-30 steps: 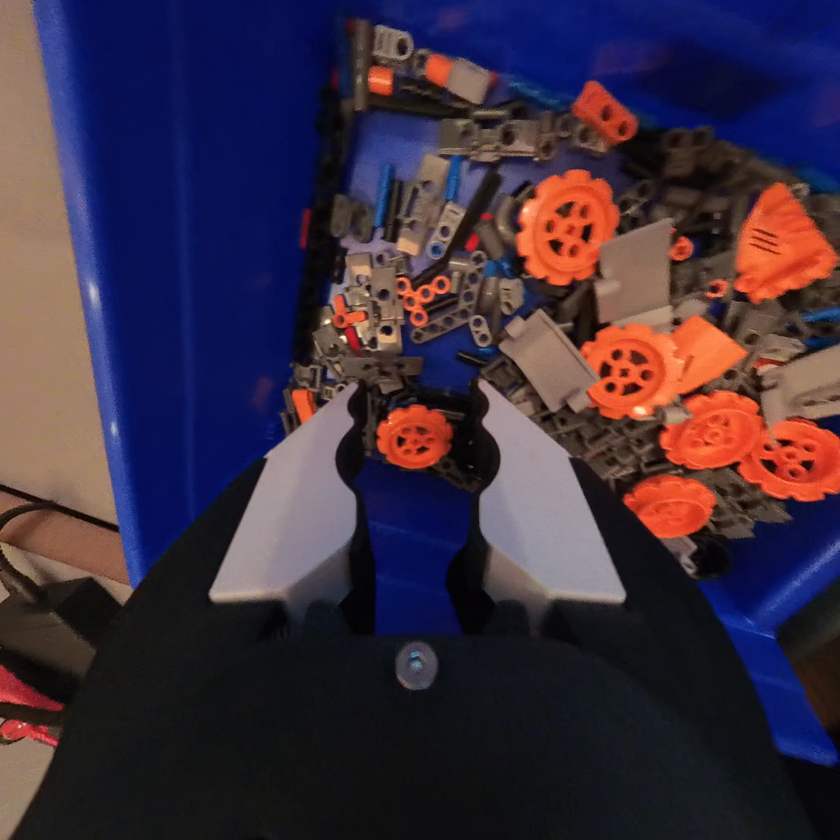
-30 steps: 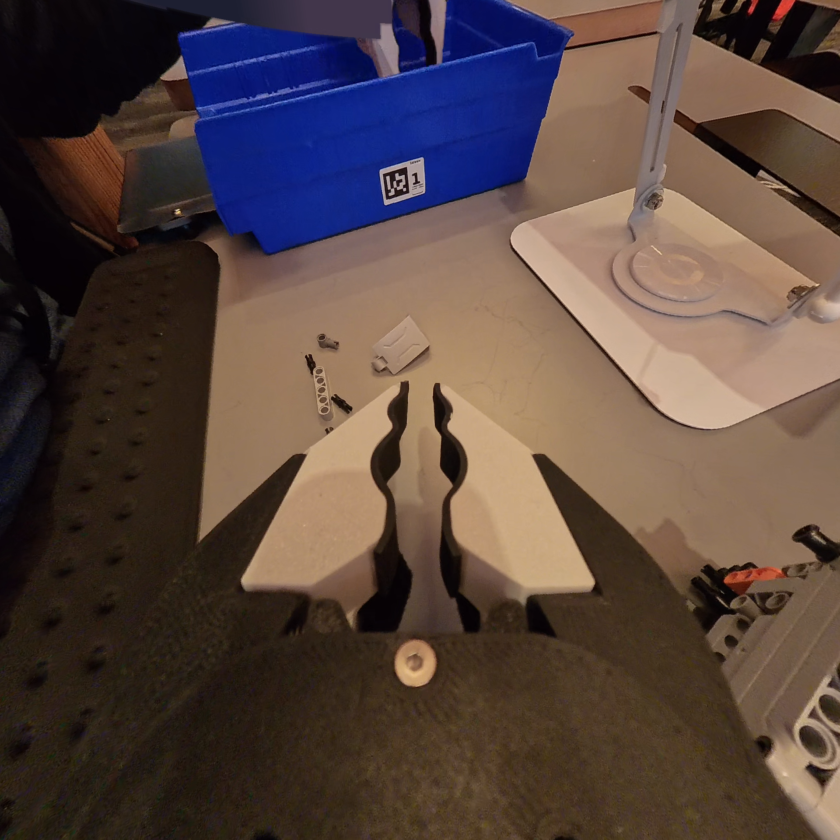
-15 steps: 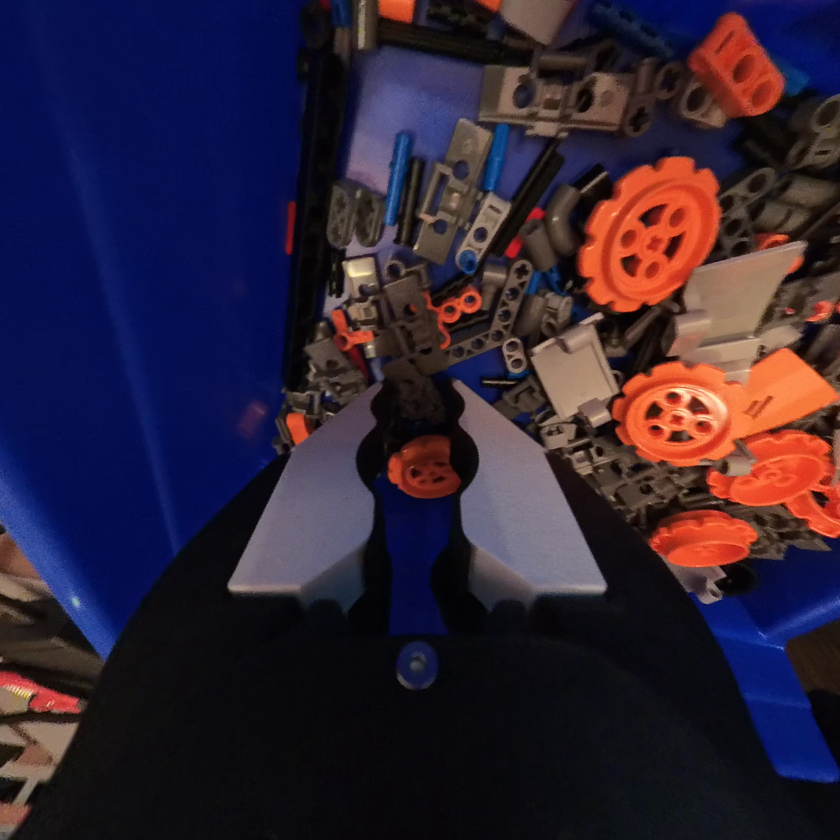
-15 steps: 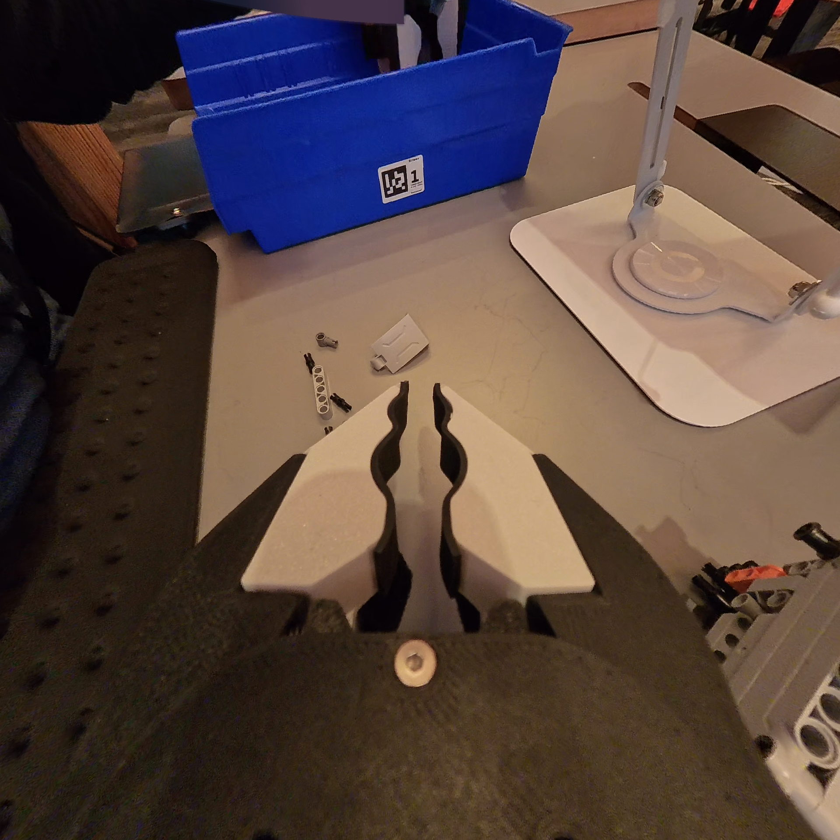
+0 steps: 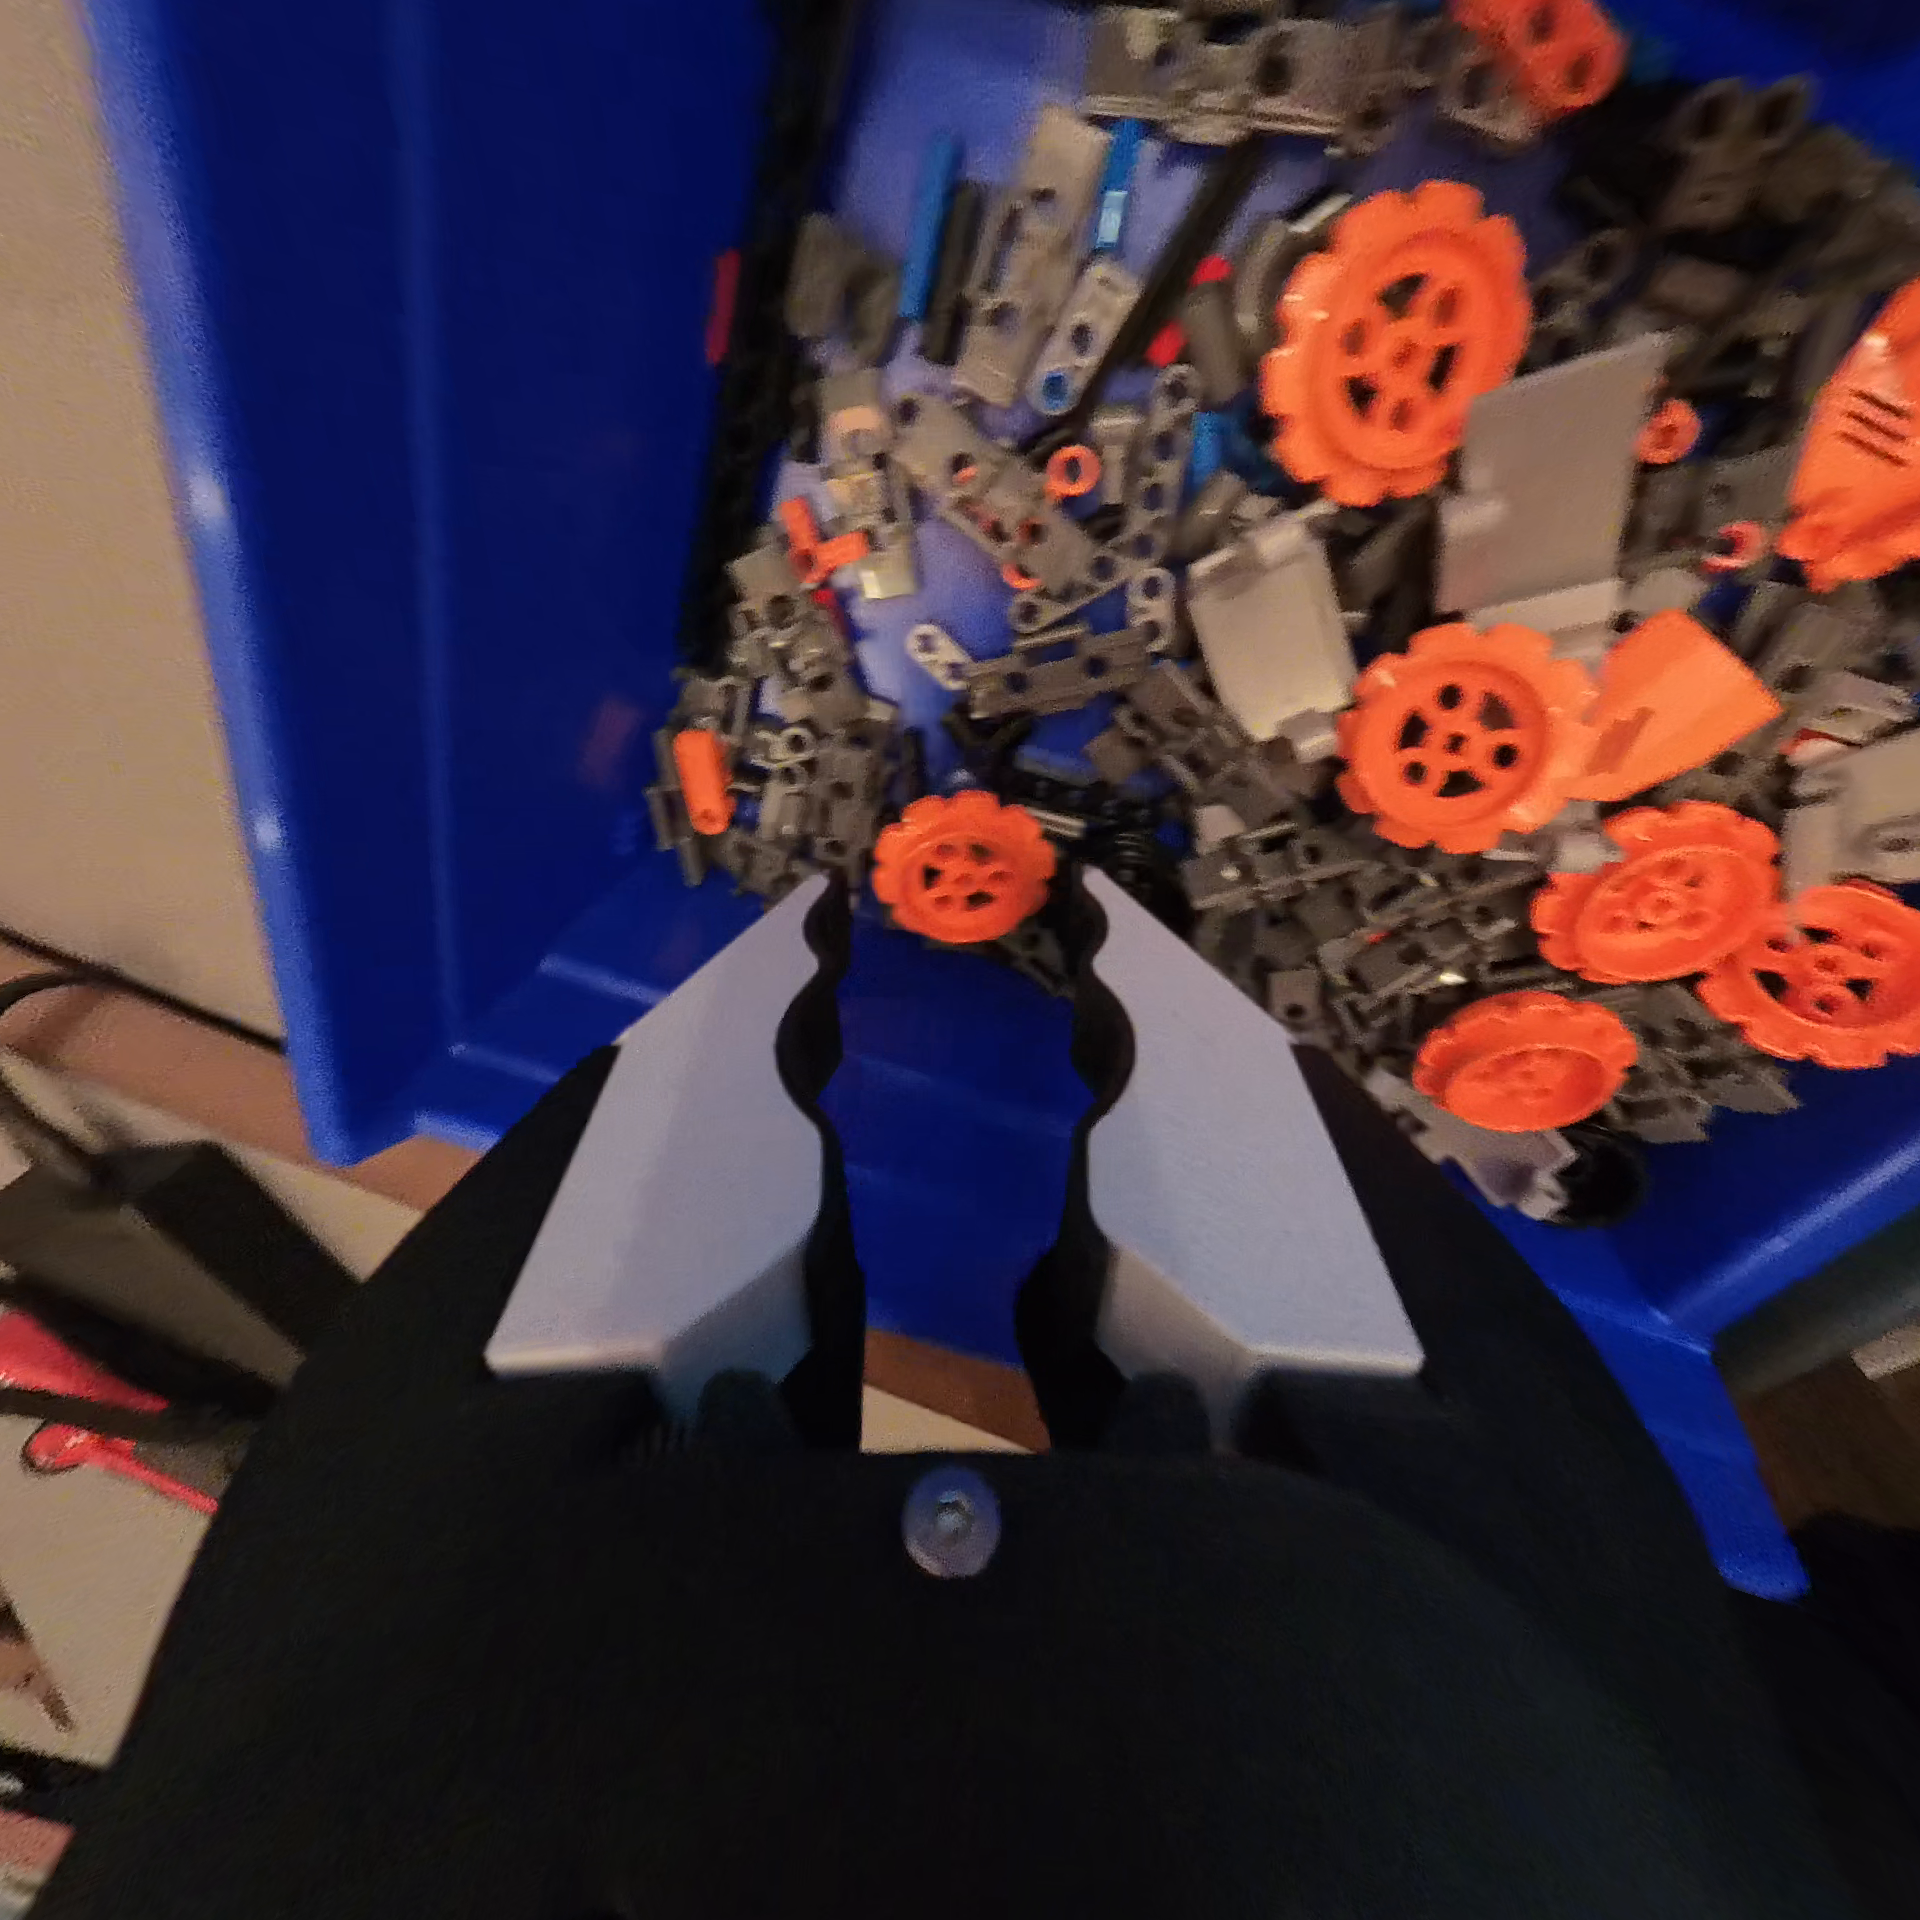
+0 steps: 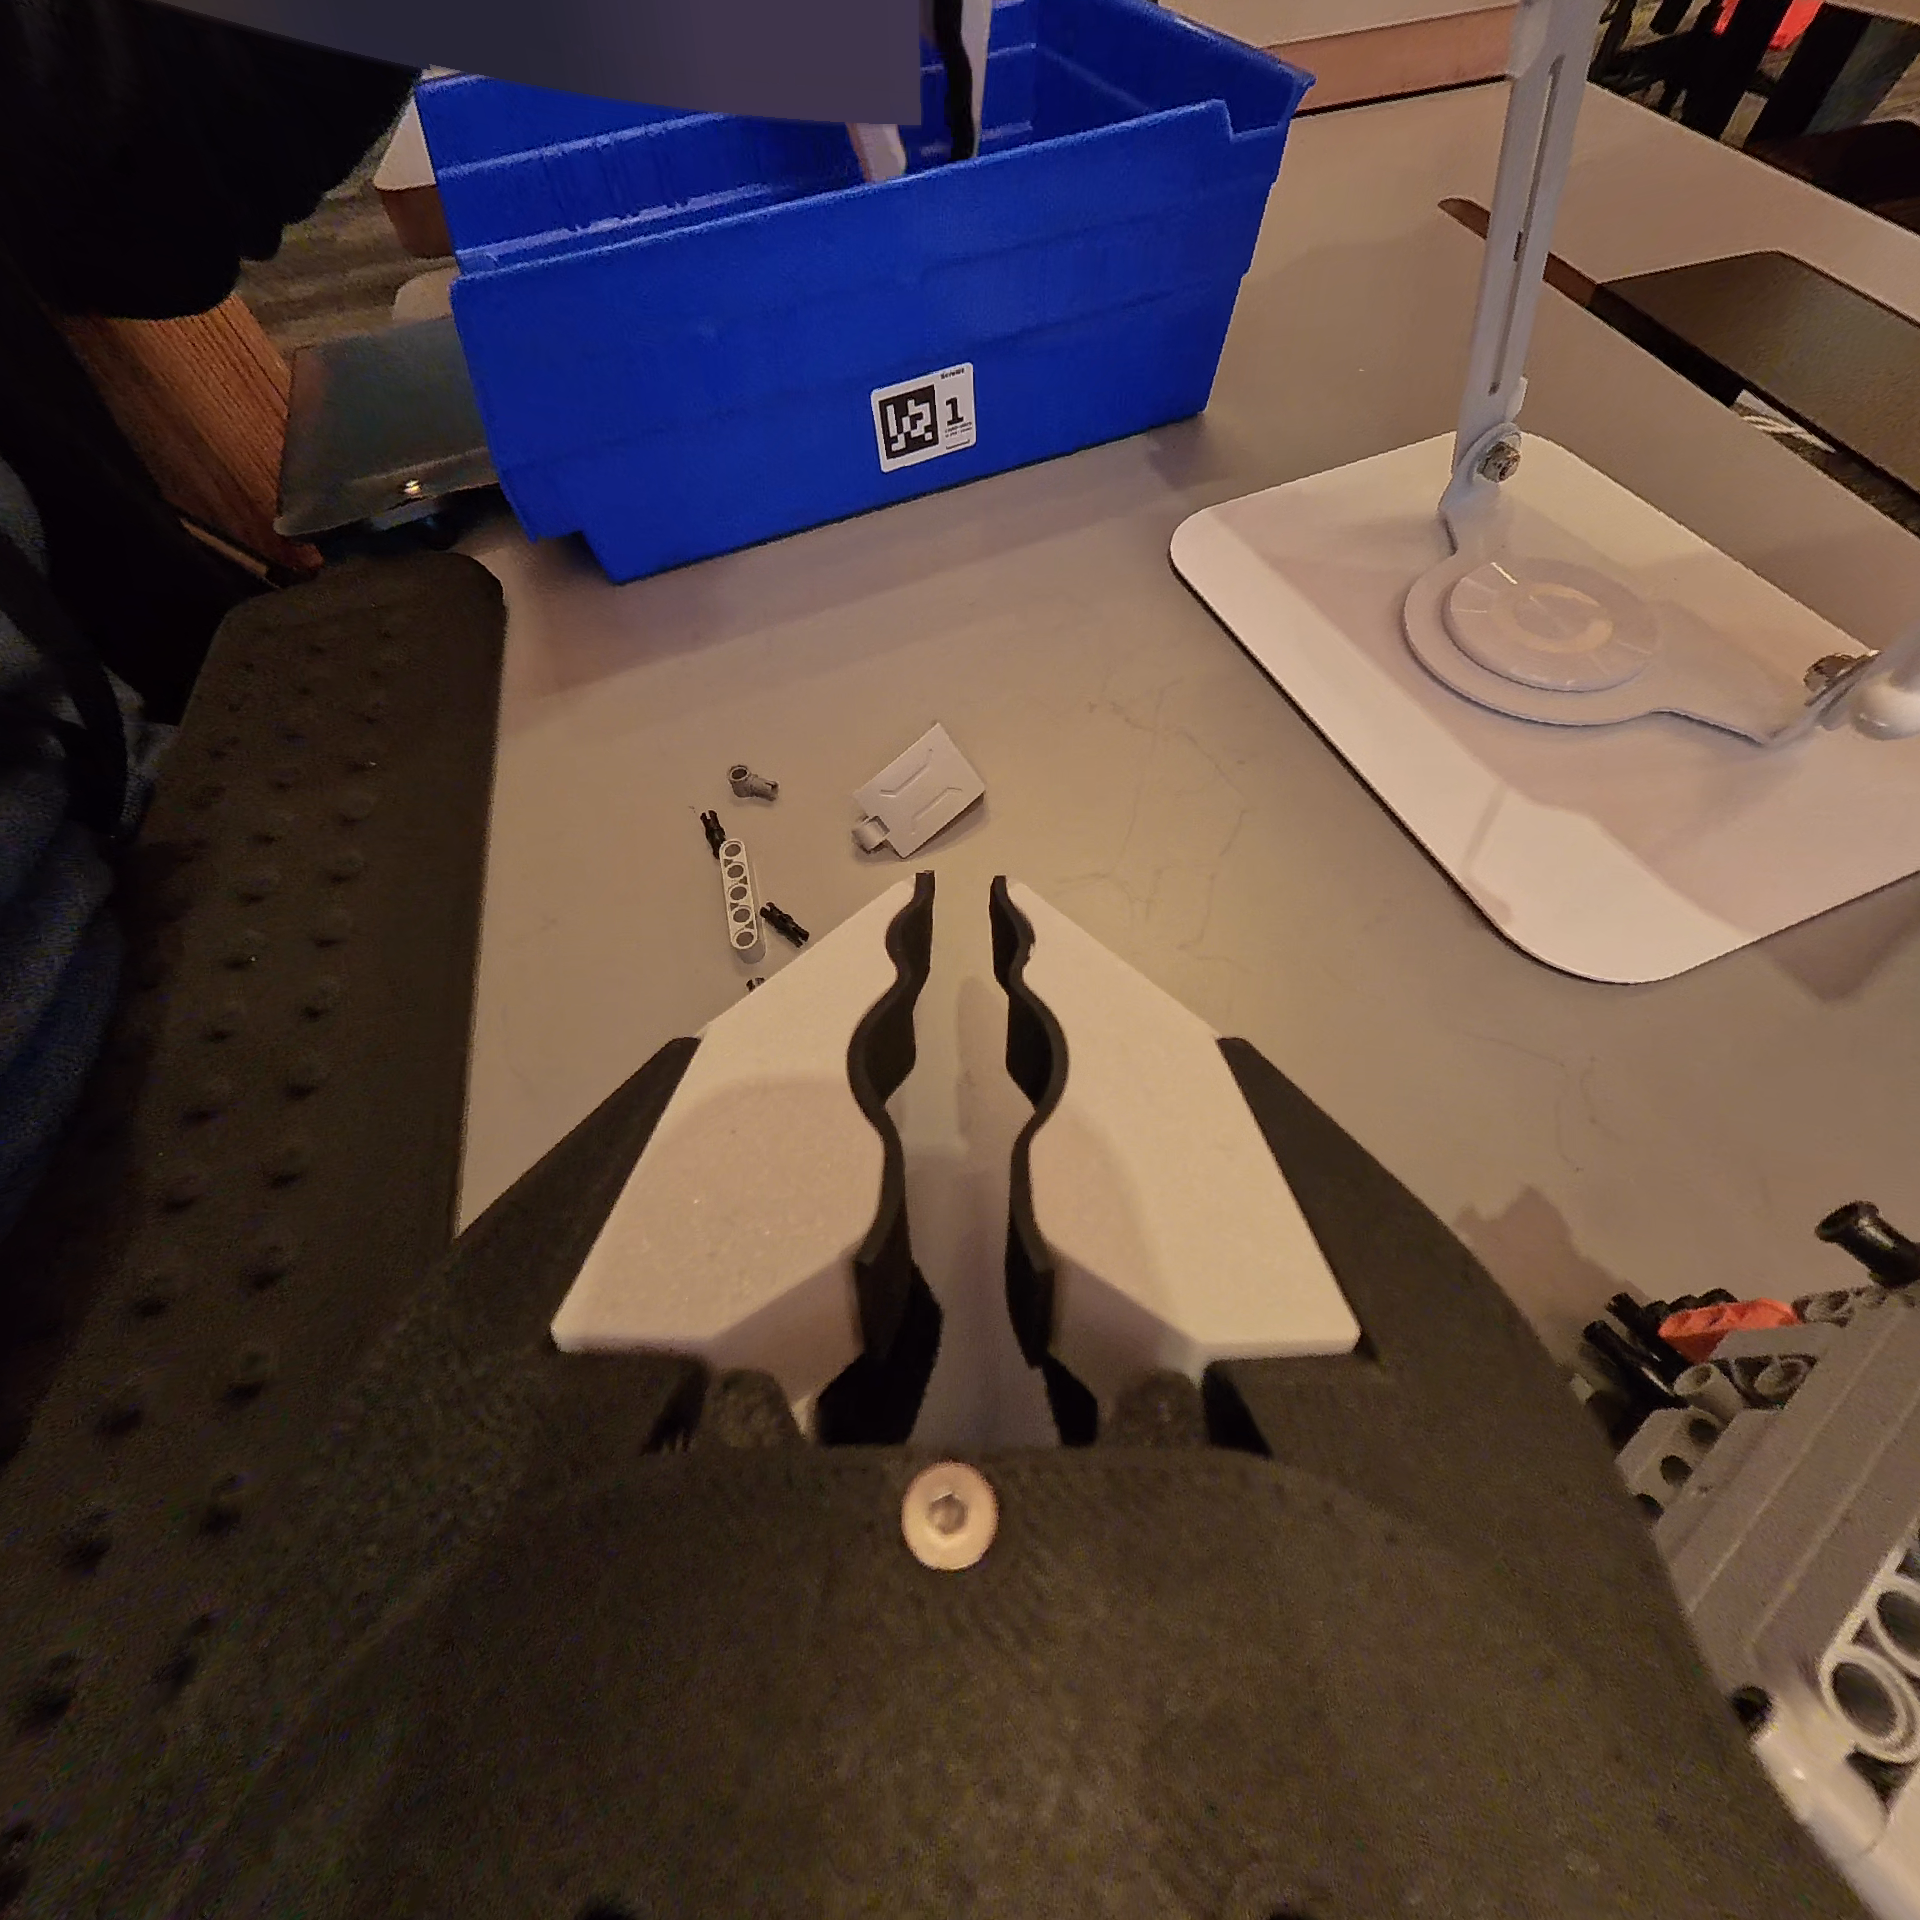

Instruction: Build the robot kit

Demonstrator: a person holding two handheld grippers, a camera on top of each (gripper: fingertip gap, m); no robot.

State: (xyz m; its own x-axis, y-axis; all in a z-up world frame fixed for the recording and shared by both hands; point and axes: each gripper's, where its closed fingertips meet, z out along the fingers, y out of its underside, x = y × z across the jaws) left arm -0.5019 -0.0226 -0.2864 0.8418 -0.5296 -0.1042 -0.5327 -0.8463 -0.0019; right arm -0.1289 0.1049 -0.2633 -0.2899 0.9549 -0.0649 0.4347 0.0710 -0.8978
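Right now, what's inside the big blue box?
The blue box holds a pile of building pieces: orange toothed wheels, grey beams, grey panels and blue pins. Whatever lies beneath the pile is covered. The left gripper, jaws open, hovers by a small orange wheel.

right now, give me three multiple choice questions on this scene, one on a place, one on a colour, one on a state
1. Where is the small orange toothed plastic wheel?
A. on the grey table
B. at the tips of the left gripper, inside the blue plastic bin
C. held in the right gripper

2. What colour is the flat plastic panel on the table just ahead of the right gripper?
A. orange
B. blue
C. light grey

3. How does the left gripper stand?
A. open, not clamped on the wheel
B. shut on the wheel
C. shut on a black pin

Answers:
1 B, the left wrist view shows the wheel at the fingertips, against the bin's pile of parts.
2 C, the right wrist view shows it pale grey.
3 A, the jaws stand wide apart, wider than the wheel.
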